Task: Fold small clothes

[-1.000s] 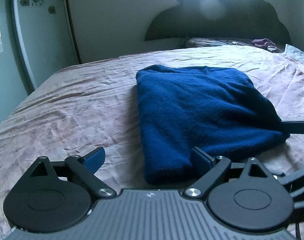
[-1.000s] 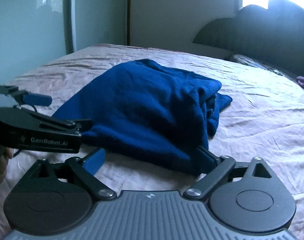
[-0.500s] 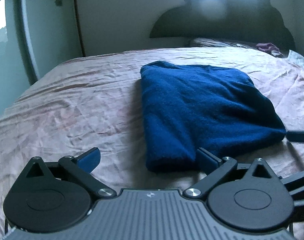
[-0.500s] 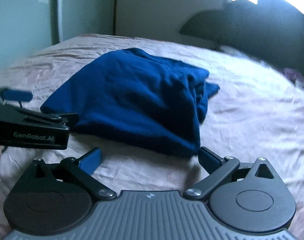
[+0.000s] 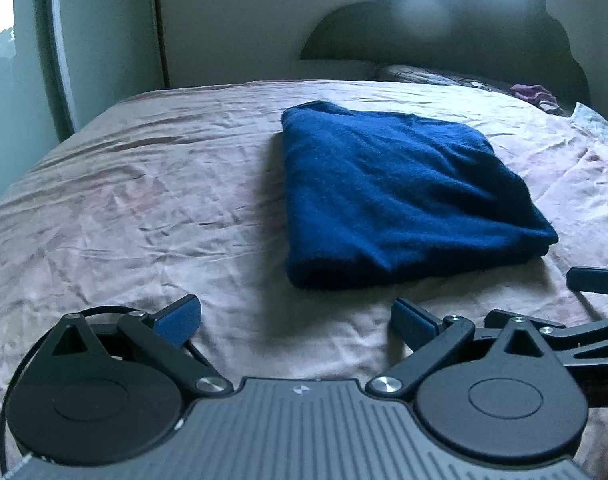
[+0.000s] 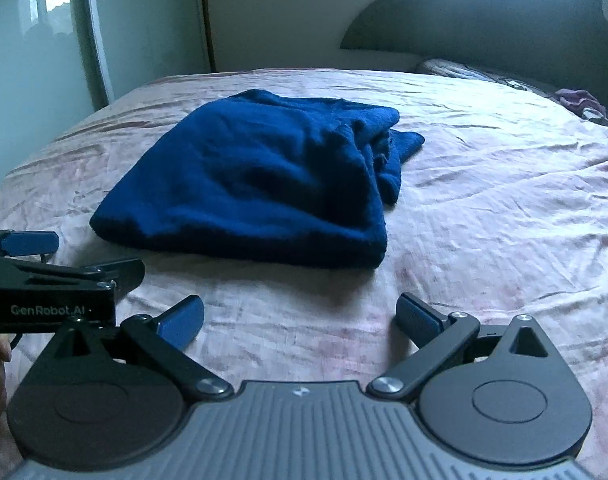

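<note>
A dark blue garment (image 5: 395,196) lies folded into a thick rectangle on the pink bed sheet (image 5: 124,208). In the right wrist view the garment (image 6: 264,184) shows loose layers bunched at its right side. My left gripper (image 5: 296,320) is open and empty, just short of the garment's near edge. My right gripper (image 6: 300,320) is open and empty, a little back from the garment's near right corner. The left gripper also shows at the left edge of the right wrist view (image 6: 32,258). A finger of the right gripper shows at the right edge of the left wrist view (image 5: 595,280).
A dark scalloped headboard (image 5: 443,36) stands at the far end of the bed. A pillow (image 5: 423,76) and a small purple cloth (image 5: 533,94) lie by it. A wardrobe with glass doors (image 5: 20,60) stands along the left side.
Both grippers have drawn back from the garment's near edge toward me. The garment now lies clear of the fingers, and it has not changed shape.
</note>
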Available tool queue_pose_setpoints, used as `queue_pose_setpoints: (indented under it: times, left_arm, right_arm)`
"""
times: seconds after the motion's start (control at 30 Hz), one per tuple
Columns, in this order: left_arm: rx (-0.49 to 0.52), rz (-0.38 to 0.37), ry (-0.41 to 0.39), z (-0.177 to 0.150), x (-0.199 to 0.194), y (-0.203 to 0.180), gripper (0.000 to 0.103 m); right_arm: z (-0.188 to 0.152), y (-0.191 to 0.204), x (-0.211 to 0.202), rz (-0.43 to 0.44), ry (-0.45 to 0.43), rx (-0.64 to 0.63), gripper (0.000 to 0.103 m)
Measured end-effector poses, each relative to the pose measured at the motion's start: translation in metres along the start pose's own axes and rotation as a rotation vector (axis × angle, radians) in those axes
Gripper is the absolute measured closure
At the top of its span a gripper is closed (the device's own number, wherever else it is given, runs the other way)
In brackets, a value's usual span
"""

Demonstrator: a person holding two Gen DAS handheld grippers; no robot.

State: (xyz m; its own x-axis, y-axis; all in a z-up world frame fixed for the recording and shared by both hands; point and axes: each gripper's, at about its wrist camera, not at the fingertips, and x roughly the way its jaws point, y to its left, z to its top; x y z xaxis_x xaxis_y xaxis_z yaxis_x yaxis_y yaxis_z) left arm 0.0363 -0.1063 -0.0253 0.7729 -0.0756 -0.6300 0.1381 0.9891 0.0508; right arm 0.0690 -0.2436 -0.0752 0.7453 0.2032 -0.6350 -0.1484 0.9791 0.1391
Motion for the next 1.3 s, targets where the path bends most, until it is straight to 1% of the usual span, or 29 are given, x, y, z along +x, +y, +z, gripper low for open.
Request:
queue_pose_setpoints:
  times: [0.23, 0.47, 0.93, 1.3]
  left_arm:
    - [0.023, 0.034, -0.009, -0.004, -0.005, -0.001, 0.000]
    - [0.006, 0.046, -0.009, -0.006, -0.009, 0.005, 0.000]
    - [-0.014, 0.058, -0.010, -0.012, -0.010, 0.007, 0.000]
    - [-0.035, 0.052, -0.006, -0.013, -0.008, 0.009, 0.000]
  right_arm:
    - [-0.002, 0.000, -0.002, -0.018, 0.005, -0.013, 0.000]
    - [-0.004, -0.001, -0.003, -0.034, 0.007, -0.016, 0.000]
    - [-0.006, -0.004, -0.005, -0.061, -0.002, 0.013, 0.000]
    - [-0.008, -0.001, -0.003, -0.072, -0.013, 0.005, 0.000]
